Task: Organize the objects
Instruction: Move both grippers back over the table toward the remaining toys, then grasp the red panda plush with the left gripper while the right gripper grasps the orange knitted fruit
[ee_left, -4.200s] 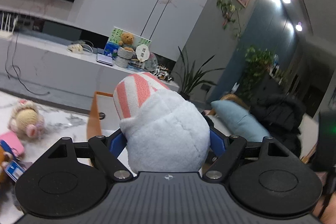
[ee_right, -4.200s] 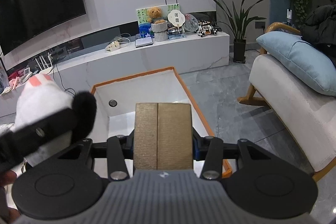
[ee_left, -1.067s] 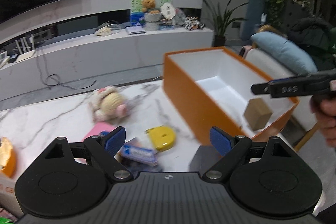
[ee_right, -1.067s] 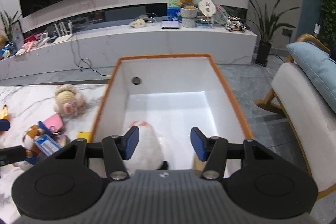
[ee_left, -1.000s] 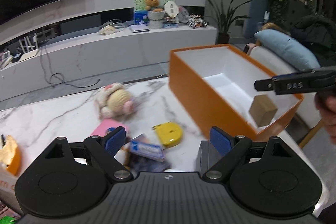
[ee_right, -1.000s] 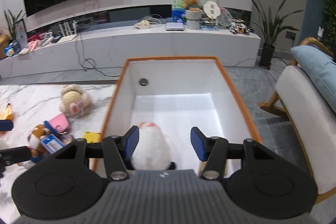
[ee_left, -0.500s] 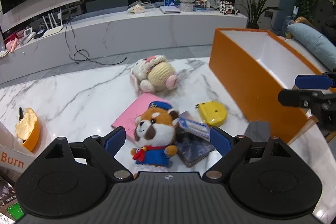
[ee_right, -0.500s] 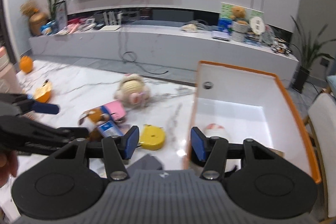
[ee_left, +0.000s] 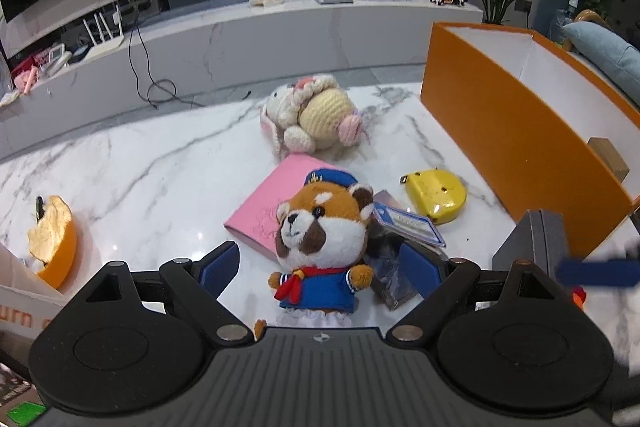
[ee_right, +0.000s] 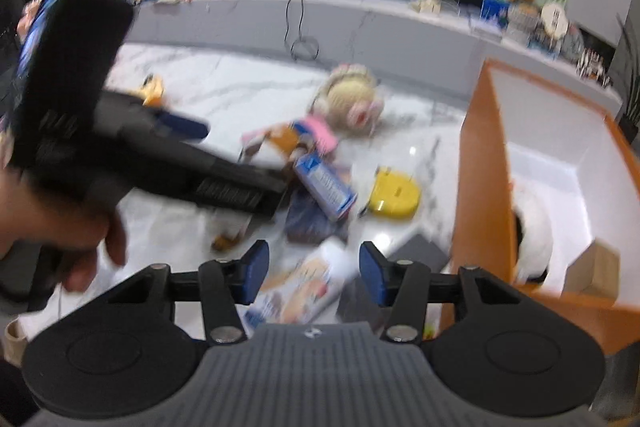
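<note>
Between the wide-open, empty left claw (ee_left: 320, 265) sat the red panda plush (ee_left: 322, 239), apparently lined up for pickup; right claw (ee_right: 313, 273) open too, empty.

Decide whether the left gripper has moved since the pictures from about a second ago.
Yes. The left gripper has swung away from the orange box, which now sits at the view's right, toward the red panda plush.

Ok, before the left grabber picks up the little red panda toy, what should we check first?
1. left gripper open wide enough: ok.
2. red panda plush sits between the fingers: ok.
3. Tag card beside the plush clear of the grip: cannot tell, it touches the plush.
4. right gripper out of the way: ok, open over a white packet.
5. Room in the orange box: ok; white plush and brown block fill only one end.
</note>
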Motion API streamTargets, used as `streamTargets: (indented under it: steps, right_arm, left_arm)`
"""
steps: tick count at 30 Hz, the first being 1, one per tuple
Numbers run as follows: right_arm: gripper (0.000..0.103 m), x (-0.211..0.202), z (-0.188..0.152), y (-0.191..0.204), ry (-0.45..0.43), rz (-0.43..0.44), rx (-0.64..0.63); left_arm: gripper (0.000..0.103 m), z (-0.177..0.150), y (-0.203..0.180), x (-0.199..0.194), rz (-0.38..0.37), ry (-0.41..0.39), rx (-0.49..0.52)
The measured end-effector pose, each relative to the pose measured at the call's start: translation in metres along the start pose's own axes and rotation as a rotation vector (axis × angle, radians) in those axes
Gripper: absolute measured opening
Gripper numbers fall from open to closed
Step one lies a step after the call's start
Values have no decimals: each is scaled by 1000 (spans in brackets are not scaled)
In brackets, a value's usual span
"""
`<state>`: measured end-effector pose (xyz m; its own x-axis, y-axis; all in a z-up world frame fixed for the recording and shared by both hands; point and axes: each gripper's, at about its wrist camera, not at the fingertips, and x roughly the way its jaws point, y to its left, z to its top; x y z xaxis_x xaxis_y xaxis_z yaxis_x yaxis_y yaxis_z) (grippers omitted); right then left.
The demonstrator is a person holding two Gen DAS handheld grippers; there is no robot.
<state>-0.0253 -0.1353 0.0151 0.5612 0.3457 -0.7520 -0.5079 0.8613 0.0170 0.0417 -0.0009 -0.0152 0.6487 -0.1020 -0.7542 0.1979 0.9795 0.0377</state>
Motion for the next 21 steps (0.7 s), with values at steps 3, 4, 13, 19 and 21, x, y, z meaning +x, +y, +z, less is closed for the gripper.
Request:
streamTargets:
  steps: [3,4,13,19,21]
  right_arm:
    - [53,-3,-15,3,37,-12,15]
    - [53,-4,-20,2,44,-21,18]
    - [52,1,-49,-36,34,-103,133]
    - [53,14,-55,-49,65,-124,167]
    - [54,18,-56,-48,67,-138,160]
  left_arm:
    - [103,-2,1,5,6,14,-2]
    - [103,-2,1,7,8,17,-3]
    - [95,-4,3,19,-5,53,-40]
    - [92,-8,8,30,-14,115,-95]
    - [91,-9,12,33,-31,139,-127]
